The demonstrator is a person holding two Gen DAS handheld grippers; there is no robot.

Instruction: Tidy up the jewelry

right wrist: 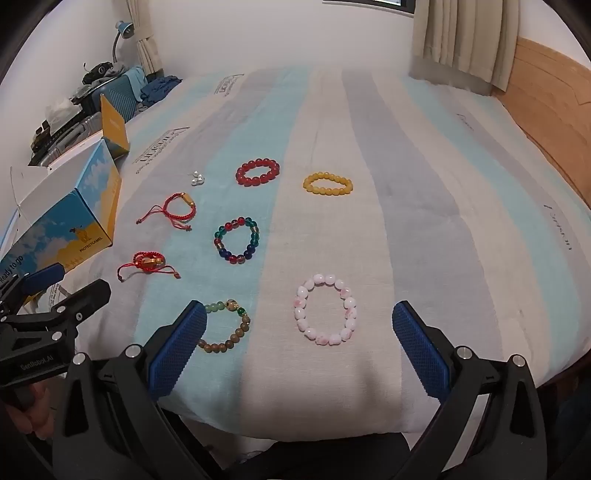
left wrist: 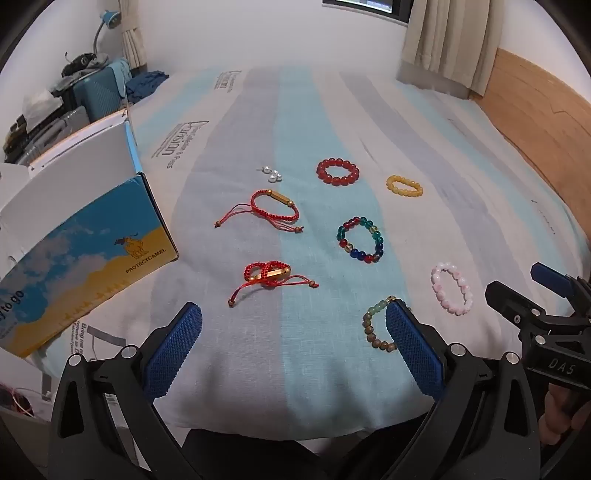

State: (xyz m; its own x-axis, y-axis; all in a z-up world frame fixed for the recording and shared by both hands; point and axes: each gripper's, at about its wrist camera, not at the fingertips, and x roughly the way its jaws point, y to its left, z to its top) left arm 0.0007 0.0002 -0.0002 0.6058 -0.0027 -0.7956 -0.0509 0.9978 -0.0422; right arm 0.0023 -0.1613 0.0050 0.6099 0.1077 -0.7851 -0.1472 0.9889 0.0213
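Jaws of the left gripper (left wrist: 293, 347) and right gripper (right wrist: 299, 345) are spread wide, nothing grasped. Bracelets, the pink one (right wrist: 325, 309) nearest, are scattered over the bedsheet (right wrist: 424, 221); none is yet placed in the box (left wrist: 85, 254).

Location: a bedroom in a home. Indicators — a bed (right wrist: 424, 177) with a striped sheet fills most of the view; a wooden headboard (right wrist: 554, 96) runs along its right side. Curtains (right wrist: 461, 37) hang below a window. At the left — suitcases (left wrist: 92, 92) piled with clothes, and a blue desk lamp (left wrist: 107, 18).
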